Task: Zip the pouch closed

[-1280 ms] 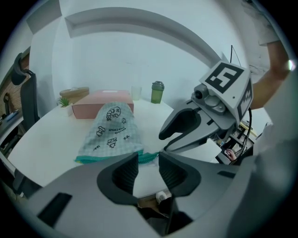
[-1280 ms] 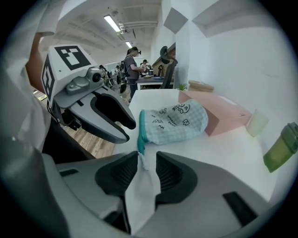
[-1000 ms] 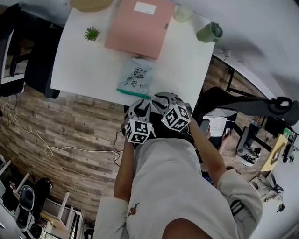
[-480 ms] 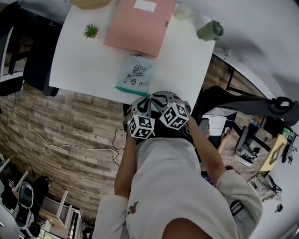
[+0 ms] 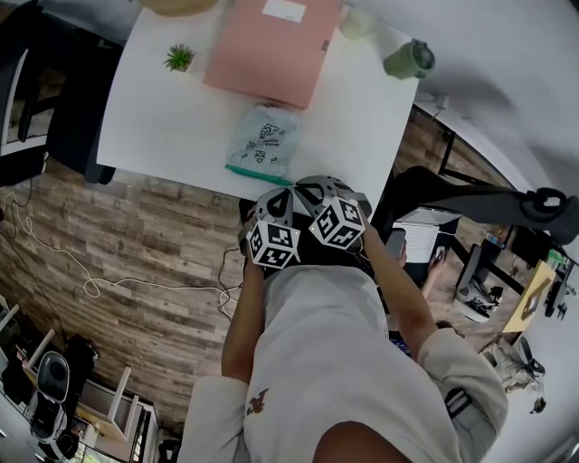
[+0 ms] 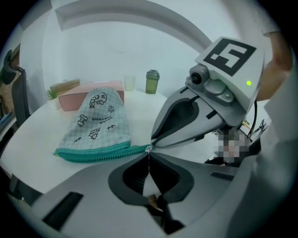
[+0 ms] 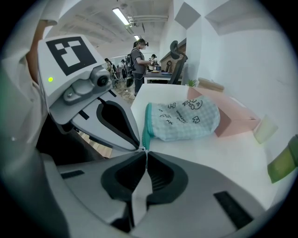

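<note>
A pale green checked pouch (image 5: 262, 140) with small cartoon prints lies flat on the white table (image 5: 163, 136). Its teal zipper edge (image 6: 93, 152) faces me. Both grippers hover at the table's near edge, tips together at the zipper's right end. My left gripper (image 6: 149, 155) is shut, and so is my right gripper (image 7: 145, 153). In the left gripper view the right gripper (image 6: 152, 145) meets the zipper's end. I cannot tell whether a pull is pinched. In the head view the left gripper (image 5: 282, 195) and right gripper (image 5: 306, 188) sit side by side.
Behind the pouch lies a pink box (image 5: 271, 50). A small potted plant (image 5: 179, 59) stands at the back left, a green cup (image 5: 407, 60) and a pale cup (image 5: 355, 23) at the back right. Wooden floor with a cable lies left of the table. People stand far off in the right gripper view.
Both grippers' jaws have closed from partly open. The hands have shifted slightly towards the pouch's zipper end. The pouch has not moved.
</note>
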Tool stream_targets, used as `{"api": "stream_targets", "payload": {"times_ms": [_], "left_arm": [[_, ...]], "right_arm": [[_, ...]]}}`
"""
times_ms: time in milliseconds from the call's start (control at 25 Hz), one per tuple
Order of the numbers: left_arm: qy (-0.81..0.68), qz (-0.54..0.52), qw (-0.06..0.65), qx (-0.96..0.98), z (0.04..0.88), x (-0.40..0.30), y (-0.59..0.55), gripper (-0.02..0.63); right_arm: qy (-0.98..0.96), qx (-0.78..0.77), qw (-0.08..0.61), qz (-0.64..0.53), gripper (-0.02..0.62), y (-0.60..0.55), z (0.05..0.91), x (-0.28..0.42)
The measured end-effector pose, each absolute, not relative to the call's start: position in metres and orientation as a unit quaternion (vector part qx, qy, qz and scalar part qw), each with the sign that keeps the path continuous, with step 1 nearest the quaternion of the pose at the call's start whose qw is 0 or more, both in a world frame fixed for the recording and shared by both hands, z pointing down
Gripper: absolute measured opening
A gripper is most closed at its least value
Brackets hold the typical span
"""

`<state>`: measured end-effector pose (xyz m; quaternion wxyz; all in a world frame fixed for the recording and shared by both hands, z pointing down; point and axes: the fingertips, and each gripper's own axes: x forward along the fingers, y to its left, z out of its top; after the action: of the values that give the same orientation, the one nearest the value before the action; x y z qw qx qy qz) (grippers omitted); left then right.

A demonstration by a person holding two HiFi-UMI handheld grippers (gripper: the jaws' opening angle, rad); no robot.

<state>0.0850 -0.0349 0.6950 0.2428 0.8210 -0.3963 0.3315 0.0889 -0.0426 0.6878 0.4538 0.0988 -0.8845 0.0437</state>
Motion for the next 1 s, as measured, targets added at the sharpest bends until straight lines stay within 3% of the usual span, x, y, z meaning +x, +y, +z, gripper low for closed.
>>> {"api": "stream_targets", "payload": {"times_ms": [600,1000], "left_arm": [[-0.394,0.326,0.245,0.823,0.683,0.082,-0.036,-0.002],[-0.401,0.293,0.298,0.816,0.687,0.074,-0.041,-0.002]], "right_arm": [[-0.881,0.121,0.454,0.057,0.012,-0.043,0.682,0.093],[-0.878,0.125,0.458,0.059,0.011,-0.046,0.682,0.096]]}}
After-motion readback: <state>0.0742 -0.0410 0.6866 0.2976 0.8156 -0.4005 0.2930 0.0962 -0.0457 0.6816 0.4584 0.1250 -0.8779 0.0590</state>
